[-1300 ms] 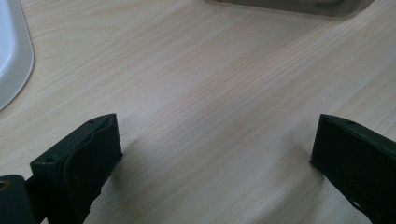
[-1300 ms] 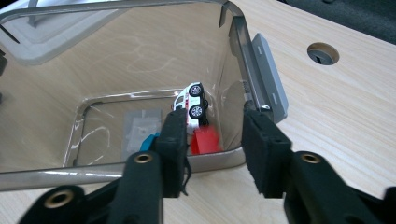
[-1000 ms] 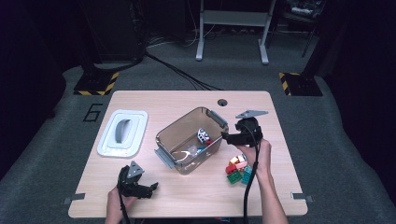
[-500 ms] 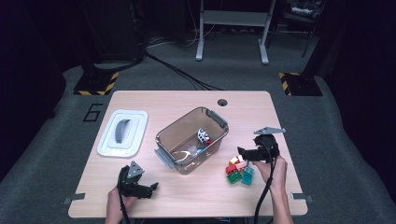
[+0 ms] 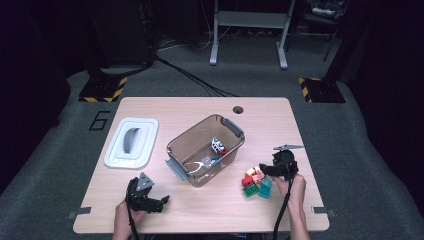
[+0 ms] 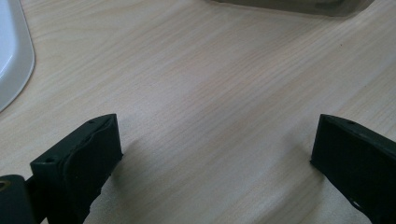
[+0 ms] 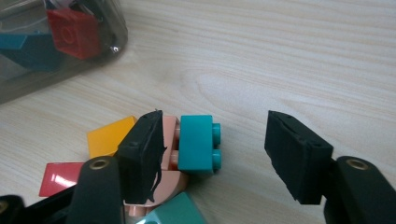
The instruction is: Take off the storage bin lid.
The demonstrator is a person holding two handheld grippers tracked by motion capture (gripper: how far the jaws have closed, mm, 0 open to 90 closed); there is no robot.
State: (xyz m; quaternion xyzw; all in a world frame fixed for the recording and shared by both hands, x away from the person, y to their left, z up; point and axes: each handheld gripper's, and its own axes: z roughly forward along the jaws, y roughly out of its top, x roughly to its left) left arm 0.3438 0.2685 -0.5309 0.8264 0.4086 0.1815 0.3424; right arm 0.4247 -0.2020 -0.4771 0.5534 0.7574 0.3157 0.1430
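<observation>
Teal brick (image 7: 198, 144) lying on its side on the tabletop (image 7: 280, 56), between the jaws of the right gripper (image 7: 212, 156) but untouched: near the left jaw, studs pointing toward the right jaw, with a clear gap of bare wood on that side. Jaws about half open, just been closing, nothing pressed yet. Right behind the left jaw, a pink brick (image 7: 170, 140) touching the teal one; beside it a yellow brick (image 7: 107, 136), a red brick (image 7: 58, 178) lower down, and a green-teal piece (image 7: 175, 214) at the bottom edge. Seen from the high view, right gripper (image 5: 265, 171) reaching leftward and low over the small heap of bricks (image 5: 256, 182) near the tabletop's right front, right hand (image 5: 292, 186) behind it, forearm coming up from the bottom edge, cable trailing down. Clear plastic bin (image 5: 206, 149) just left of the heap, set at an angle, holding a few pieces, among them a red block (image 7: 74, 32) visible through its wall in the right gripper view. White lid (image 5: 131, 142) flat at the left, well apart from the bin. Left gripper (image 5: 159, 202) resting low near the front left edge, held by the left hand (image 5: 125, 216), jaws spread wide over bare wood, gripping nothing. Crowding from the pink brick at the left jaw; right side of the teal brick free.
</observation>
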